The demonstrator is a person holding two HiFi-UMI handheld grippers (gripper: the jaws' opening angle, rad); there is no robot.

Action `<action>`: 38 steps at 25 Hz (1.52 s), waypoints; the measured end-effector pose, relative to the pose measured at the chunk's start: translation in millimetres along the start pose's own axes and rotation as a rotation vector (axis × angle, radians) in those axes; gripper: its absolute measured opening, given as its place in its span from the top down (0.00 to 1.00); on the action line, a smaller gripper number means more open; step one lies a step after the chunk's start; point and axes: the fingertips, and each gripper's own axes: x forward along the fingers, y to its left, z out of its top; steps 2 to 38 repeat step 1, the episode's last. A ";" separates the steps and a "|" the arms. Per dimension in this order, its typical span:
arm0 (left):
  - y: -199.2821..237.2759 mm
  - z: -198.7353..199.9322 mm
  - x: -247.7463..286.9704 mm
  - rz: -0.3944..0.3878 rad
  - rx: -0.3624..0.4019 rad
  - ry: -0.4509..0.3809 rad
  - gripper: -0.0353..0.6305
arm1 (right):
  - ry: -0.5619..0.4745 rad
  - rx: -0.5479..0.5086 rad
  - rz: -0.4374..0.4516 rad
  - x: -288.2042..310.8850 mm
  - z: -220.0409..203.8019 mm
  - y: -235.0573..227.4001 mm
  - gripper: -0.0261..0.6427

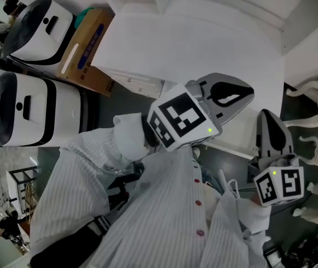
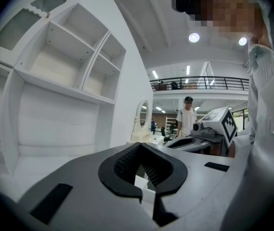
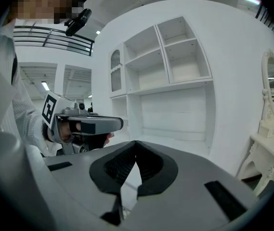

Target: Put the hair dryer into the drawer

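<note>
We cannot tell where the hair dryer is; none of our views shows it. Our left tongs (image 1: pixel 247 95) are closed, tips meeting, with nothing between them, and our right tongs (image 1: pixel 269 116) are closed and empty too. The two sit side by side, apart, in front of our striped shirt (image 1: pixel 159 205), at the near edge of the white bench (image 1: pixel 192 43). Above the bench rises a white shelf unit (image 3: pixel 175 66), with an oval mirror (image 3: pixel 271 88) to its right. Left of the bench lies a cardboard box (image 1: pixel 89 49), beside two white machines (image 1: pixel 24 108). A person (image 2: pixel 188 117) stands far off.
</note>
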 end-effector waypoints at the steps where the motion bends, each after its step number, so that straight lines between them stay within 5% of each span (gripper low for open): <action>1: 0.0 -1.5 0.7 -0.008 -0.001 0.008 0.93 | -0.001 -0.002 -0.003 -0.3 0.2 -0.9 0.94; 38: 0.0 -1.5 0.7 -0.008 -0.001 0.008 0.93 | -0.001 -0.002 -0.003 -0.3 0.2 -0.9 0.94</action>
